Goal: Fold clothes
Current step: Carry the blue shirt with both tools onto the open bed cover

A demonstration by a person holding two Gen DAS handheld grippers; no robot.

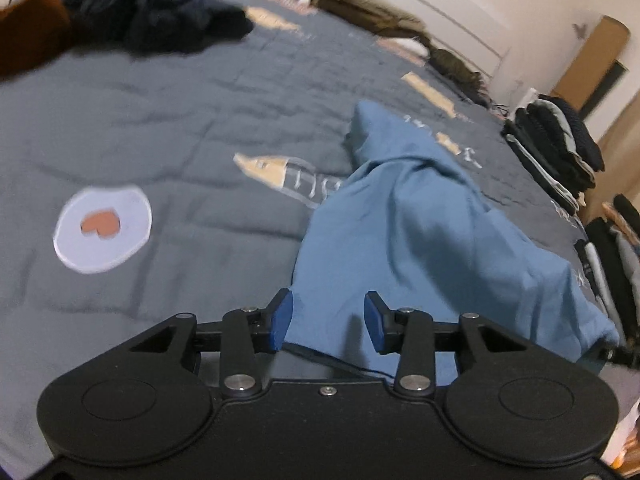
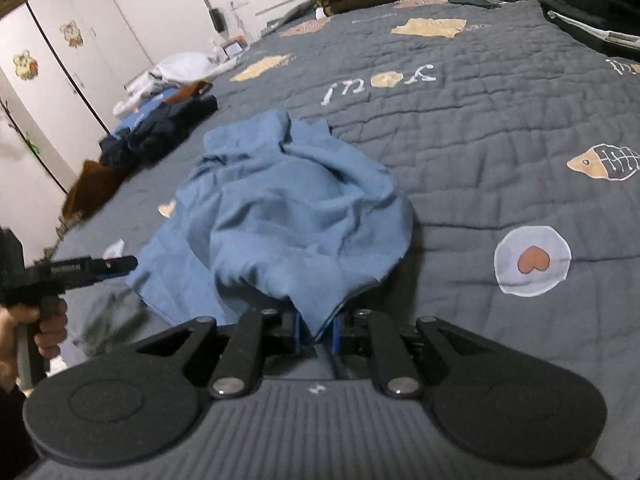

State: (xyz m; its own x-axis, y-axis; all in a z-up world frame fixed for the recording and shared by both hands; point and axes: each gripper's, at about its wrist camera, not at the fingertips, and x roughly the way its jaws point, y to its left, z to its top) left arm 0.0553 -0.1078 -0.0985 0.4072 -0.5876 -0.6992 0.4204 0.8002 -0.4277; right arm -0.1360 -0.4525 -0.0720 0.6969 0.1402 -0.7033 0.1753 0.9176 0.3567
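Laying-down step: blue garment (image 2: 288,216) crumpled on grey quilt (image 2: 480,140). Left gripper (image 1: 328,322) parted, cloth loose between its pads; right gripper (image 2: 316,332) pinching an edge. Next, probably: releasing, then spreading flat.

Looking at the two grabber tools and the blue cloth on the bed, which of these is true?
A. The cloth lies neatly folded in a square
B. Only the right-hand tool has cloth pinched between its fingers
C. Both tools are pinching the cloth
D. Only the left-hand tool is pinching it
B: the right gripper has a fold of the blue cloth pinched between its pads, while the left gripper stands open over it.
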